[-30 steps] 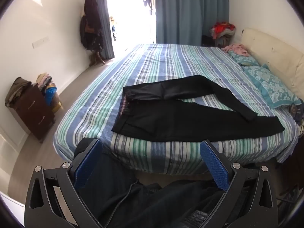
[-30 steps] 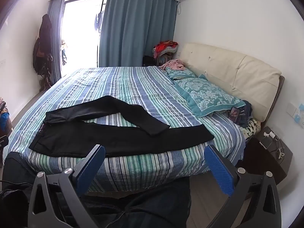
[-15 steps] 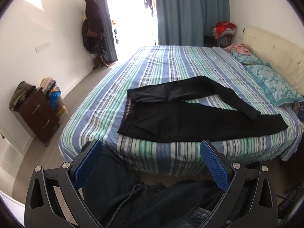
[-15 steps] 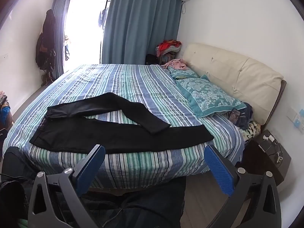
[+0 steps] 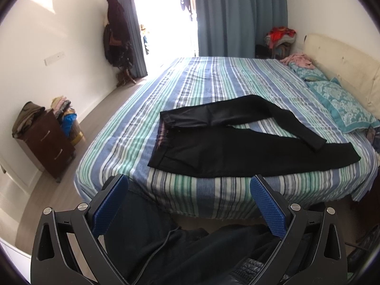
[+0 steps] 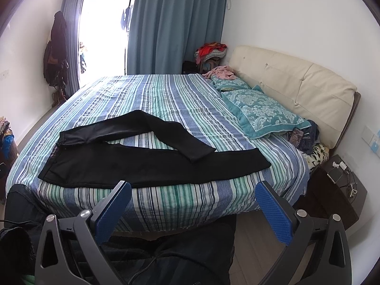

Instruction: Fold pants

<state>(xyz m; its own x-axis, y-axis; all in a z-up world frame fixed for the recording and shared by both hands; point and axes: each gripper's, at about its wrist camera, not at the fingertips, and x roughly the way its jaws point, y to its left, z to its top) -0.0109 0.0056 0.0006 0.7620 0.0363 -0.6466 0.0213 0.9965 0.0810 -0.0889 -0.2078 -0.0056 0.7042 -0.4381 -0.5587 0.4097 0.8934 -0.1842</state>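
A dark dresser [image 5: 47,142] stood left of the striped bed [image 5: 213,80], where the black pants [image 5: 237,149] lay flat near its front edge (far leg bent across the near one), teal pillows [image 6: 263,111] to the right. The left gripper [image 5: 190,204] and right gripper [image 6: 194,206] hung wide open and empty before the bed, clear of the pants.

Pants [image 5: 237,147] lie on the bed [image 5: 213,80], near its front edge. Pillows [image 6: 261,111] sit at the bed's right end. A dresser [image 5: 47,142] stands left of the bed.
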